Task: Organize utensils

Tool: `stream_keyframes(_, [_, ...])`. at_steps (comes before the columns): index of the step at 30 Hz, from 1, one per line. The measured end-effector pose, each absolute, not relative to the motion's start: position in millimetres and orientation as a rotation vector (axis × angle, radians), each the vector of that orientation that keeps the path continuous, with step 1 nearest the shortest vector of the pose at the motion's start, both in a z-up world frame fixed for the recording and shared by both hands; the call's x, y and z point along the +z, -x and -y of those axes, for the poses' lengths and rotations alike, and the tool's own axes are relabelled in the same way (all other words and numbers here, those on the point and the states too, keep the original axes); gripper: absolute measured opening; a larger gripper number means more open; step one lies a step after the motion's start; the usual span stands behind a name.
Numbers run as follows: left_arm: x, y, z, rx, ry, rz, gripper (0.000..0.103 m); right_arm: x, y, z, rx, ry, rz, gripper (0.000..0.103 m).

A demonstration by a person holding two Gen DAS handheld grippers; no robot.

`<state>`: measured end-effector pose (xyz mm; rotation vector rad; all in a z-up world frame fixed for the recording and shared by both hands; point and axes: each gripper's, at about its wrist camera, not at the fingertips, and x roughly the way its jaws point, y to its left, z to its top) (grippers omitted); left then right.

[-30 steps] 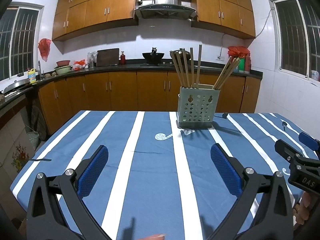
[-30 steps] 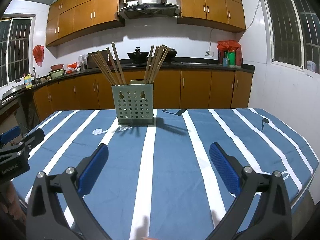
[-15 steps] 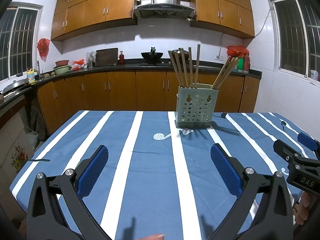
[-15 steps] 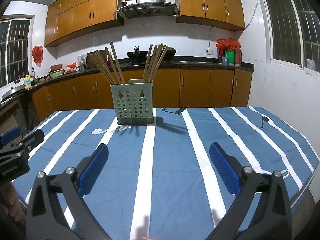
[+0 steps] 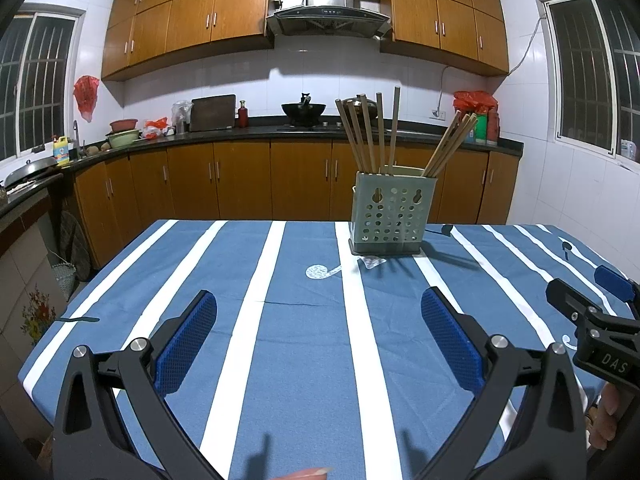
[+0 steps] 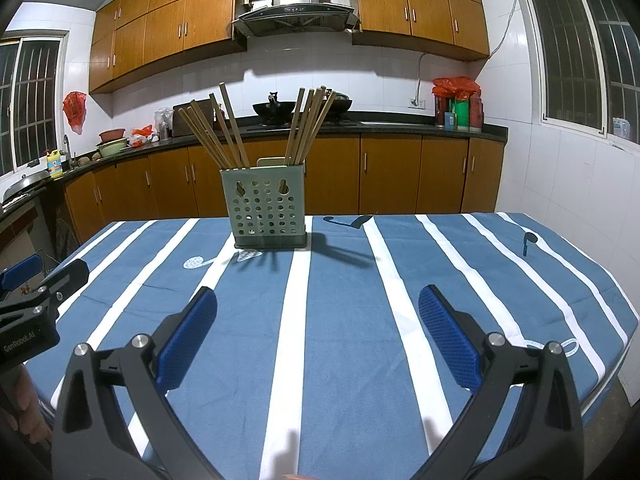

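A grey-green perforated utensil holder [image 5: 390,216] stands upright at the far side of the blue striped table, also in the right wrist view [image 6: 269,206]. Two bunches of wooden chopsticks [image 5: 370,134] [image 6: 218,136] stand in it, leaning left and right. My left gripper [image 5: 318,312] is open and empty, well short of the holder. My right gripper [image 6: 318,310] is open and empty too, at the same distance. Each gripper shows at the other view's edge: the right one [image 5: 592,312], the left one [image 6: 36,292].
The tablecloth [image 5: 256,280] [image 6: 360,300] is blue with white stripes and printed note shapes. Table edges lie to the left [image 5: 48,332] and right [image 6: 624,320]. Kitchen cabinets and a counter with a wok [image 5: 303,109] stand behind the table.
Both views have drifted slightly, so the holder sits a little further left. Both grippers stay open and empty.
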<state>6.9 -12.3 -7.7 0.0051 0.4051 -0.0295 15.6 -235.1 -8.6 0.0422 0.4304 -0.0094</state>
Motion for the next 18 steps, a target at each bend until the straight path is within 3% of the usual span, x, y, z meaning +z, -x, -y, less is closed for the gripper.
stream_keyframes(18, [-7.6, -6.0, 12.8, -0.030, -0.005, -0.406, 0.101, -12.3, -16.6, 234.6, -0.012, -0.047, -0.434, 0.099])
